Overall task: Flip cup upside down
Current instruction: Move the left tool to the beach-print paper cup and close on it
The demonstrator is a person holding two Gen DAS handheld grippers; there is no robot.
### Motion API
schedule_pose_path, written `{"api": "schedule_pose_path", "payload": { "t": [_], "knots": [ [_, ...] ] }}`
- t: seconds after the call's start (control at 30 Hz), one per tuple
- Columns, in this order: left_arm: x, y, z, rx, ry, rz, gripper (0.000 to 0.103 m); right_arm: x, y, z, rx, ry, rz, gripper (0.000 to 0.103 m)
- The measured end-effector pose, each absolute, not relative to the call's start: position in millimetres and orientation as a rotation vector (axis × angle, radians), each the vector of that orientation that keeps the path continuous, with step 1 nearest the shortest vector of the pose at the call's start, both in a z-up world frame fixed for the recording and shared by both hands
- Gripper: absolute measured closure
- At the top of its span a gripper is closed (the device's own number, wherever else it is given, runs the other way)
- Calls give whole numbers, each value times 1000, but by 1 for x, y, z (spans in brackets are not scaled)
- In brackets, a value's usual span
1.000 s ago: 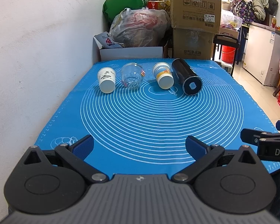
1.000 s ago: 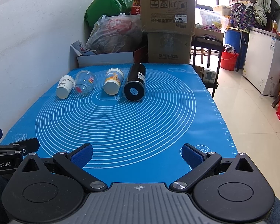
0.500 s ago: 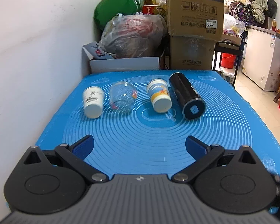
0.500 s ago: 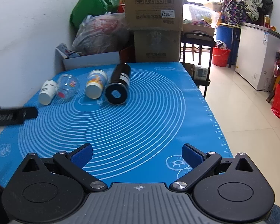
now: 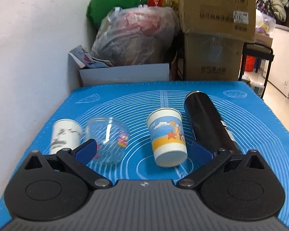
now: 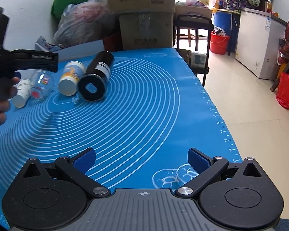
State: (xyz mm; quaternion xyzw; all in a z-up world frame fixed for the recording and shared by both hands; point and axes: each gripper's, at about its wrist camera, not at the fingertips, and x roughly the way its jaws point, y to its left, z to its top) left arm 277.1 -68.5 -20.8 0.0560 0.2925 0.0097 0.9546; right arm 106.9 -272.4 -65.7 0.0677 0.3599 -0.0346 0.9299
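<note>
On the far left part of the desk (image 5: 260,104), four containers lie on their sides in a row: a white paper cup (image 5: 64,137), a clear plastic cup (image 5: 107,140), a printed paper cup (image 5: 167,136) and a black flask (image 5: 208,121). In the left wrist view the left claw (image 5: 143,150) is wide open with nothing in it. A second ago those cups sat well away across the blue mat; now they fill the frame, and the clear and printed cups sit right between its blue pads (image 5: 86,150). So I'd say the approach is nearly done and the grab comes next. Can't tell which cup it's going for, though the printed one looks the most lined up.

The right wrist view shows what the left one can't: the person's hand (image 6: 3,100) on the left tool, hovering above the white cup (image 6: 22,94) and clear cup (image 6: 41,84) near the desk's left edge. The right claw (image 6: 141,158) hangs back over the near edge, also wide open and empty, well apart from the printed cup (image 6: 71,79) and flask (image 6: 97,77). Nothing's flipped yet.
</note>
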Motion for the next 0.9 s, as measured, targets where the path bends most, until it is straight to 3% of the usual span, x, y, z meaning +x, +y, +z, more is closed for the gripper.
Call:
{"api": "schedule_pose_path", "payload": {
  "t": [0.4,0.53,0.9],
  "knots": [
    [336,-84,-56,151,658,42,1,127,-289,-86,169,778,-100,0],
    [334,-91,-57,161,668,33,16,130,-291,-89,178,785,-103,0],
    [342,-95,-57,150,709,-5,20,126,-290,-86,181,775,-100,0]
  ]
}}
